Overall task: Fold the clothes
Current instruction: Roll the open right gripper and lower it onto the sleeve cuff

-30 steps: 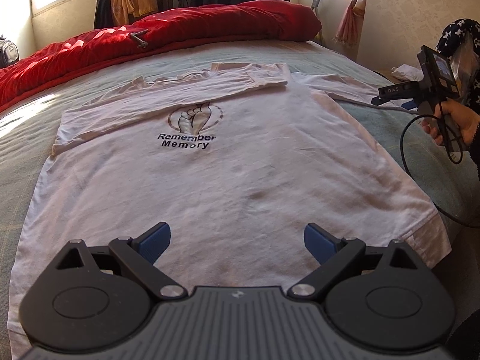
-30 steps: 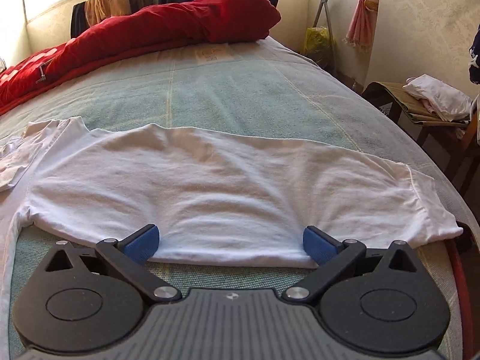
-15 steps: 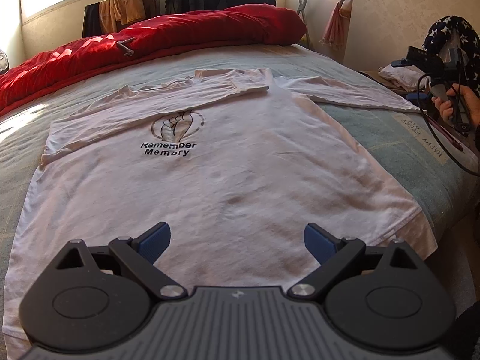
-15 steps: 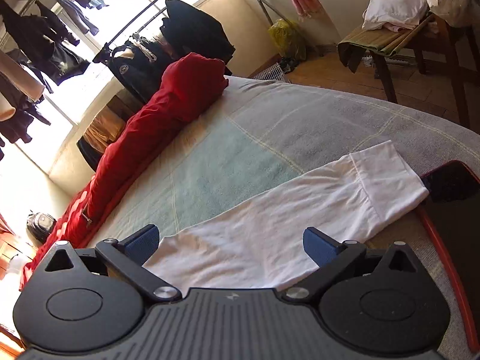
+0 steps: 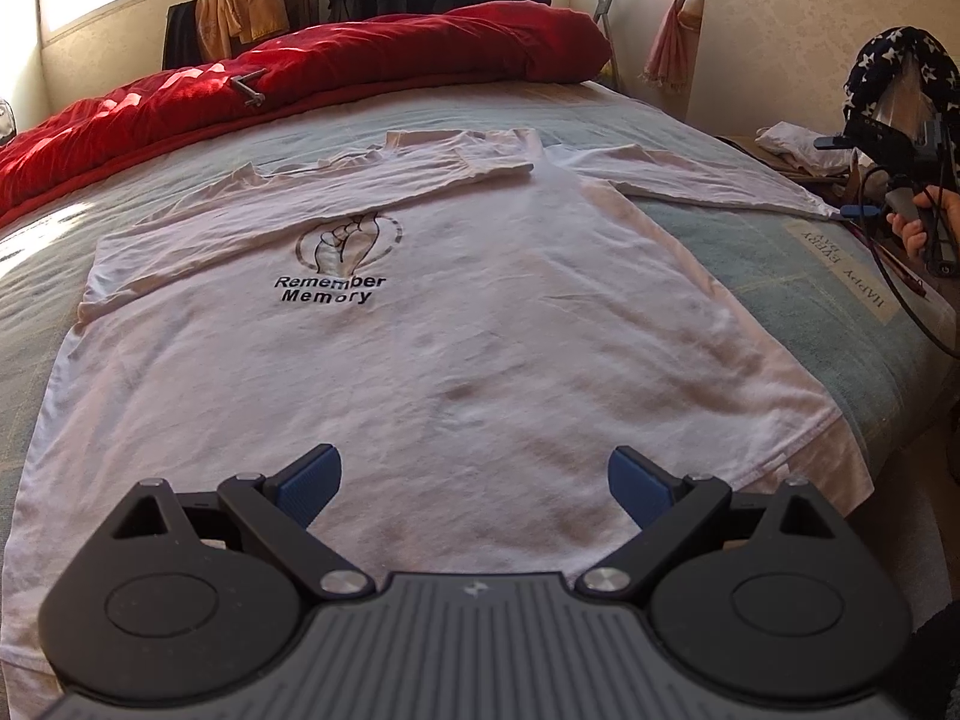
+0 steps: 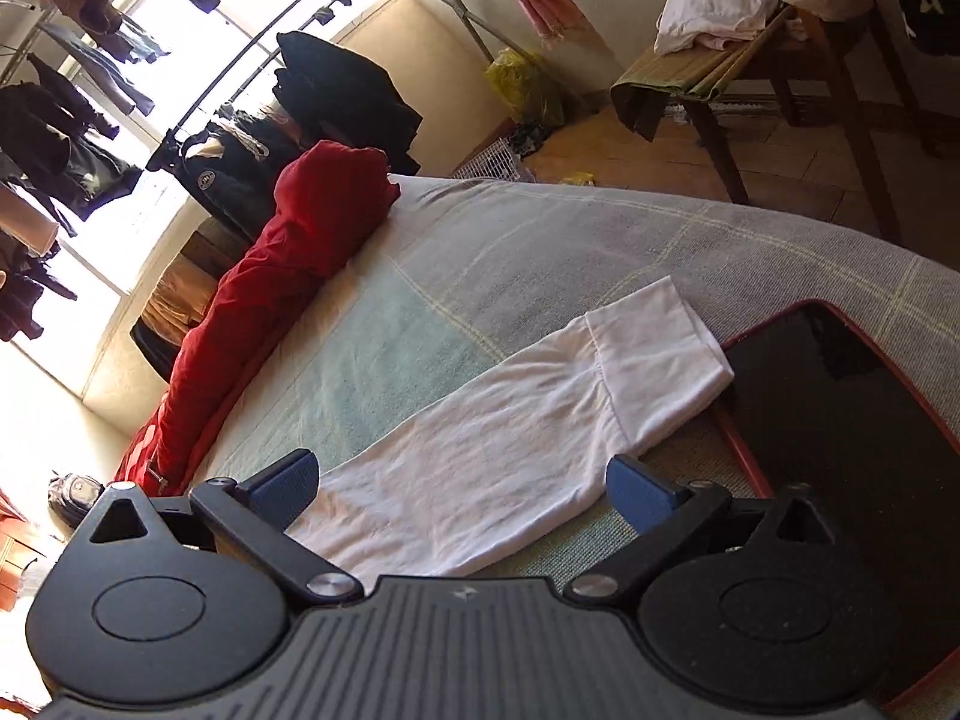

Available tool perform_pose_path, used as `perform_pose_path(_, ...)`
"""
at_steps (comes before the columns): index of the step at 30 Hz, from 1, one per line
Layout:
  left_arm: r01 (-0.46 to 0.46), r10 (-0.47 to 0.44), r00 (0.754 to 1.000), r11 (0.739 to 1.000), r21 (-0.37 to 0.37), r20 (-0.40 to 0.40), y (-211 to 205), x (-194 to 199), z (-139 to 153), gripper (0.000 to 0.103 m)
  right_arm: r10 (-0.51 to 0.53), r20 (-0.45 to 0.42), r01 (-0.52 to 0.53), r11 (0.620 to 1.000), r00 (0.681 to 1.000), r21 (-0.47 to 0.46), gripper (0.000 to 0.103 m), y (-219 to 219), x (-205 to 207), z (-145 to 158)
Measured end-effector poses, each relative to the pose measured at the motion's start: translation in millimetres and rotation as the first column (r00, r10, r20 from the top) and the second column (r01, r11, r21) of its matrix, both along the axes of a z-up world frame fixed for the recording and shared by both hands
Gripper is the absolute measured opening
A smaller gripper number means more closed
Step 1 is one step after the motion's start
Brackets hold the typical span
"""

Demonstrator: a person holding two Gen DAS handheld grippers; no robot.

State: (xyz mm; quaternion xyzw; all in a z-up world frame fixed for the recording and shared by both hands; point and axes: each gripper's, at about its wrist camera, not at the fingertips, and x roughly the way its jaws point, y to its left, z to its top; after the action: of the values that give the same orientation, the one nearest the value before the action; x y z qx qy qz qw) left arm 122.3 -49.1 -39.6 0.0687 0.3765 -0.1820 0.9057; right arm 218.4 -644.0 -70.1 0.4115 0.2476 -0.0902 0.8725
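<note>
White shirt (image 5: pixel 456 324) flat on bed (image 5: pixel 750 276), L gripper (image 5: pixel 474 480) & R gripper (image 6: pixel 462 486) fingers spread wide, empty

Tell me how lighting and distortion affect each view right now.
Left wrist view: sun patches glare on the red duvet, the white shirt evenly lit, edges bowed by fisheye. Right wrist view: tilted, windows blown out, the sleeve sharp and bright.

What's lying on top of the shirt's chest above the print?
One long sleeve is folded across the white shirt, just above the print. Whatever the sleeve covers is hidden. The other sleeve lies outstretched on the bed.
</note>
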Motion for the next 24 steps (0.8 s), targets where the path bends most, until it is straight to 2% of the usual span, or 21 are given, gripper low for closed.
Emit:
perform_pose_path(4,0.009,-0.009,1.000,1.000,0.004,-0.004,-2,-3,-1,0.096,-0.024,0.026,0.023,0.998,0.999,0.054,0.103,-9,-8,-6)
perform_pose_path(10,-0.006,0.006,1.000,1.000,0.005,-0.011,1,-2,-2,0.096,-0.062,0.087,0.043,0.977,0.994,0.209,0.103,-15,-11,-34)
perform_pose_path(14,-0.014,0.014,1.000,1.000,0.008,-0.021,1,1,-4,0.096,-0.105,0.067,0.087,0.968,0.992,0.234,0.103,-13,0,-45)
perform_pose_path(24,-0.004,0.004,0.999,1.000,0.004,-0.044,-2,6,-12,0.096,-0.217,0.118,0.188,0.958,0.969,0.217,0.103,-4,17,-47)
